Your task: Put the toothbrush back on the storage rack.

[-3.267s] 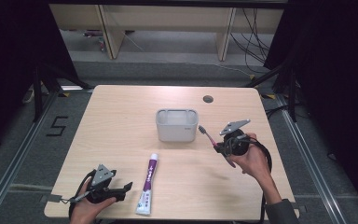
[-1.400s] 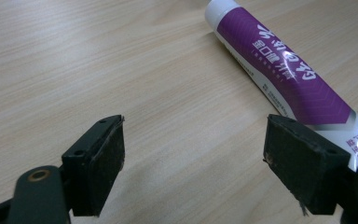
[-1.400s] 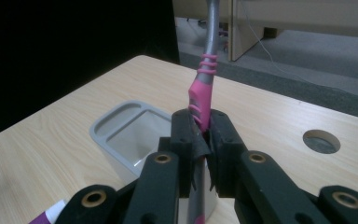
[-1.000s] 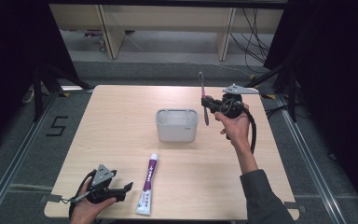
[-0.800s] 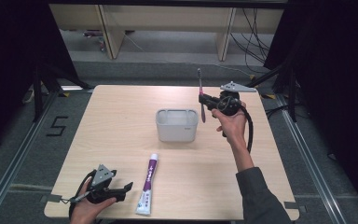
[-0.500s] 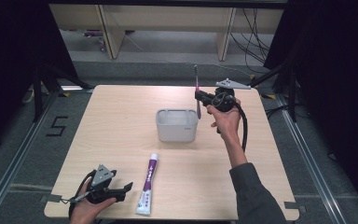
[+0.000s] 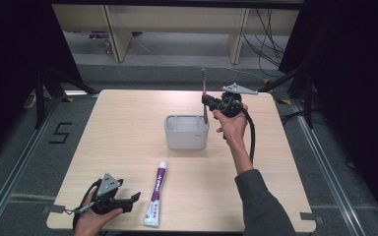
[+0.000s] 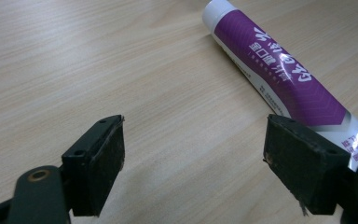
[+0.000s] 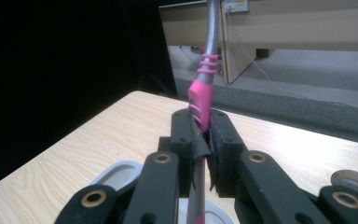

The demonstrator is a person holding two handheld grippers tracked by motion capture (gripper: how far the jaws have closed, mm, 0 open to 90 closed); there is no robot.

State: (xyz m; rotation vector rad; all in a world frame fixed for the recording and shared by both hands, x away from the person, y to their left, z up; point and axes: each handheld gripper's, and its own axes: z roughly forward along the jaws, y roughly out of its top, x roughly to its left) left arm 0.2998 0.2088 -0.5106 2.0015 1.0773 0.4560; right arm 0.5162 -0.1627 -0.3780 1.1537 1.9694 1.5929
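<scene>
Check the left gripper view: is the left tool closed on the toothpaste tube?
No, the left tool stands open, and the toothpaste tube lies on the table beyond it.

Right tool (image 7: pixel 205 102) clamped, left tool (image 7: pixel 134 197) agape

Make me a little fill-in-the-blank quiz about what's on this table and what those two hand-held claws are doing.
1. The right gripper is shut on a pink and grey ____.
2. It holds this upright above the grey ____ at the table's middle.
3. The left gripper has its jaws ____.
4. The tube of toothpaste beside it is white and ____.

Missing words: toothbrush; holder; open; purple
</scene>
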